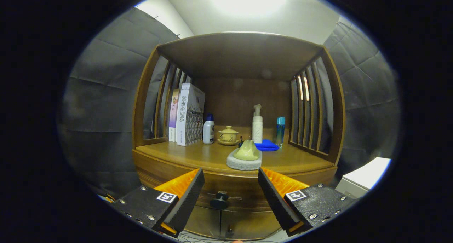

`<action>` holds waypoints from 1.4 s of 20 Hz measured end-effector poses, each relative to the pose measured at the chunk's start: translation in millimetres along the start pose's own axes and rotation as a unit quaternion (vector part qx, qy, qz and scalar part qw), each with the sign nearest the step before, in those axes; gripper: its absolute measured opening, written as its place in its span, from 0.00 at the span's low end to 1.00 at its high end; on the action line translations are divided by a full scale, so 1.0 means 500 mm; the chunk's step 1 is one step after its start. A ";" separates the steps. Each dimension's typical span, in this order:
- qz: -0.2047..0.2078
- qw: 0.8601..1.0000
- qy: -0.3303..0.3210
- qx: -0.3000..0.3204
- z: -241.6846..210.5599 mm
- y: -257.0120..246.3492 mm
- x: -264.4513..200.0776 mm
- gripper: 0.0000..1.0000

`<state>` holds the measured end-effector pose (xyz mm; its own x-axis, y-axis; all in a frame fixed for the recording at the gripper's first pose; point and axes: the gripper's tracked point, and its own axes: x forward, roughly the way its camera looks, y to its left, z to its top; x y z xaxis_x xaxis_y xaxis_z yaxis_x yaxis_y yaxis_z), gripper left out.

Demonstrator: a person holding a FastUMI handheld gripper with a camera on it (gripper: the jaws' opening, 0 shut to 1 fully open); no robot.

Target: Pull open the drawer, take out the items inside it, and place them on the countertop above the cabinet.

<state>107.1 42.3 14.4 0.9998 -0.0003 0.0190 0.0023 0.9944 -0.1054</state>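
A wooden cabinet stands ahead with a countertop (198, 156) under an open shelf frame. Below the countertop the drawer front (233, 190) is closed, and its dark round knob (219, 201) sits between and just beyond my fingers. My gripper (230, 181) is open, with nothing between its fingers, a short way in front of the drawer. At the countertop's front edge a yellow-green piece (246, 151) rests on a grey round pad (244, 162). What lies inside the drawer is hidden.
On the countertop stand books (189, 115) at the left, a white bottle with a blue cap (208, 129), a yellow lidded cup (228, 134), a white pump bottle (257, 126), a blue cloth (267, 145) and a blue slim bottle (280, 130). Two lower doors (221, 224) sit under the drawer. A white box (364, 175) stands right of the cabinet.
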 end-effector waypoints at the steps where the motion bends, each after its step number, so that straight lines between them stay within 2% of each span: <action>1: -0.003 1.000 0.000 -0.003 0.008 -0.014 -0.011 0.96; 4: -0.011 1.000 -0.011 -0.001 0.039 -0.043 -0.048 0.96; 9: 0.002 0.999 -0.014 0.029 0.081 -0.078 -0.107 0.96; 14: 0.004 0.999 -0.018 0.034 0.103 -0.127 -0.170 0.96; 22: -0.018 0.998 -0.023 0.063 0.099 -0.228 -0.258 0.96; 28: -0.026 0.996 -0.011 0.081 0.058 -0.255 -0.309 0.96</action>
<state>-48.2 -81.3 53.7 0.9978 -0.0527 0.0413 0.0502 0.9970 0.0588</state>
